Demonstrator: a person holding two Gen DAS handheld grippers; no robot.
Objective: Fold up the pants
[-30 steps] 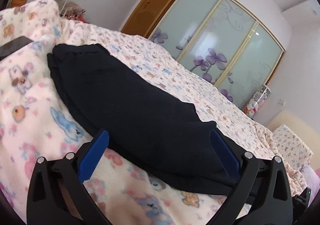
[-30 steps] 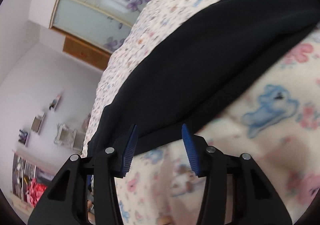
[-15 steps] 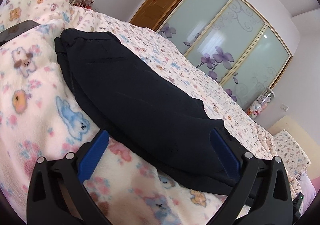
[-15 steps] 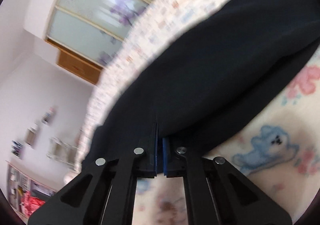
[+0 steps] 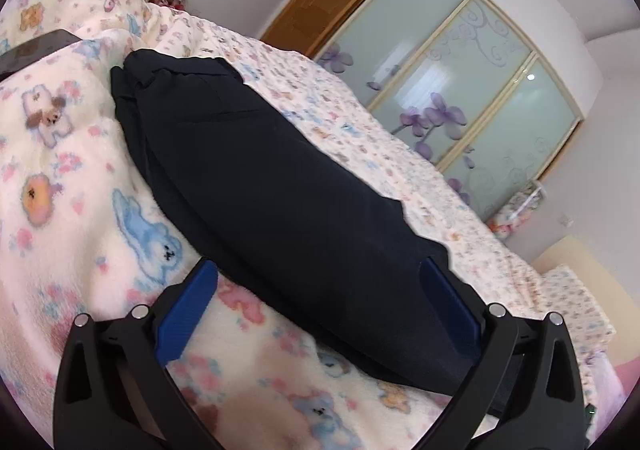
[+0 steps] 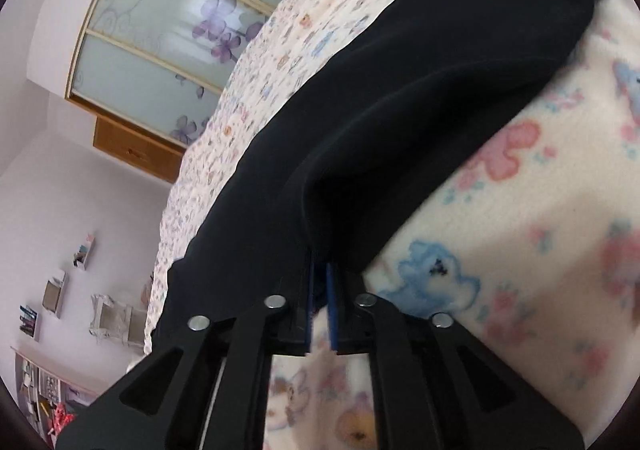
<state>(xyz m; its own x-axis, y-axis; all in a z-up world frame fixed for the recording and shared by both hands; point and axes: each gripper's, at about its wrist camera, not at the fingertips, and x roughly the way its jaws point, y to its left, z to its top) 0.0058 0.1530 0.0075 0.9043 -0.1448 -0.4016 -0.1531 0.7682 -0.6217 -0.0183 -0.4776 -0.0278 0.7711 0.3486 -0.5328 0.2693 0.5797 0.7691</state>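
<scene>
Black pants (image 5: 256, 186) lie lengthwise across the bed (image 5: 360, 138), partly on a fleece blanket (image 5: 60, 178) printed with cartoon animals and partly on the flowered sheet beyond it. The garment is already doubled over, with one layer resting on the other.

My left gripper (image 5: 320, 314) stands with its jaws spread wide. The near end of the pants lies between the two blue pads, but neither pad presses on the cloth. One pad sits over the blanket and the other over the dark fabric's edge.

My right gripper (image 6: 319, 290) is pinched on the edge of the pants. Its jaws clamped down and have just eased slightly apart, and a narrow gap shows between the pads lower down. A ridge of black cloth rises out from between the tips, so the fabric is held. The cloth bunches into a fold just ahead of the grip.

A wardrobe (image 5: 460, 90) with frosted, flower-patterned sliding doors stands past the far side of the bed. A dark flat object (image 5: 36, 50) lies on the blanket at the left edge; I cannot tell what it is.
</scene>
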